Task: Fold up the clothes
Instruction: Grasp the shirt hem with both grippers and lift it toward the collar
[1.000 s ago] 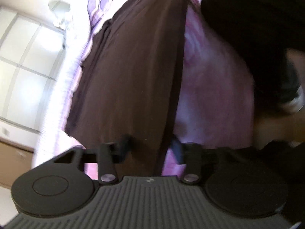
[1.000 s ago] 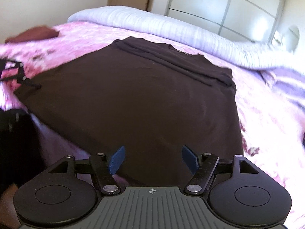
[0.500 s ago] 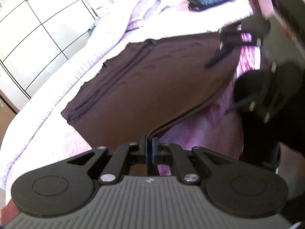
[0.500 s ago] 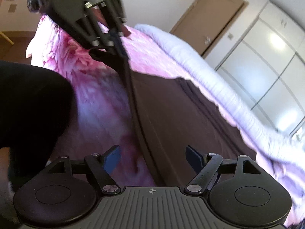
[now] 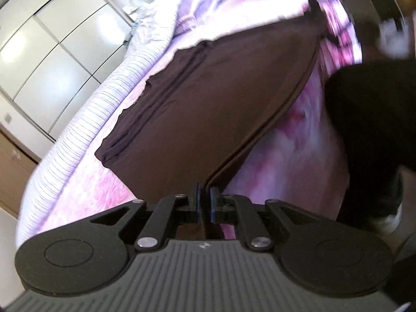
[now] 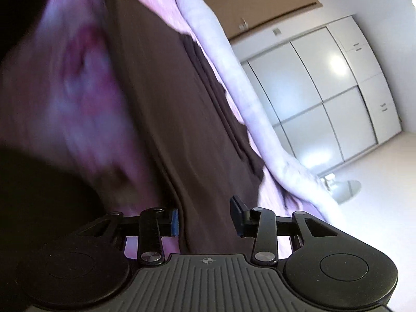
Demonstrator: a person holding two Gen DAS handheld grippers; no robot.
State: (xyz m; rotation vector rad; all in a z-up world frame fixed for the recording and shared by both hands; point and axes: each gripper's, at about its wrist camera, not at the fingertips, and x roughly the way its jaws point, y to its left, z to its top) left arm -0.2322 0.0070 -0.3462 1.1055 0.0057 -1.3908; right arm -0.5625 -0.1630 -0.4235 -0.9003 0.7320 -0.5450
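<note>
The left gripper [image 5: 204, 202] has its fingers [image 5: 196, 204] pressed together on the hem corner of the dark brown shirt [image 5: 208, 98], which runs from the fingers toward 12 and 1 o'clock, its doubled edge lifted off the pink floral bed cover [image 5: 293, 140]. At 10 o'clock a white striped duvet [image 5: 85, 127] borders the shirt, with white wardrobe doors [image 5: 39, 59] beyond. The right gripper [image 6: 206, 219] has its fingers [image 6: 238, 217] spread apart with the shirt's [image 6: 166, 119] edge lying between them, unpinched. The duvet [image 6: 234, 83] lies at 1 o'clock, wardrobe doors [image 6: 317, 98] at 2 o'clock.
</note>
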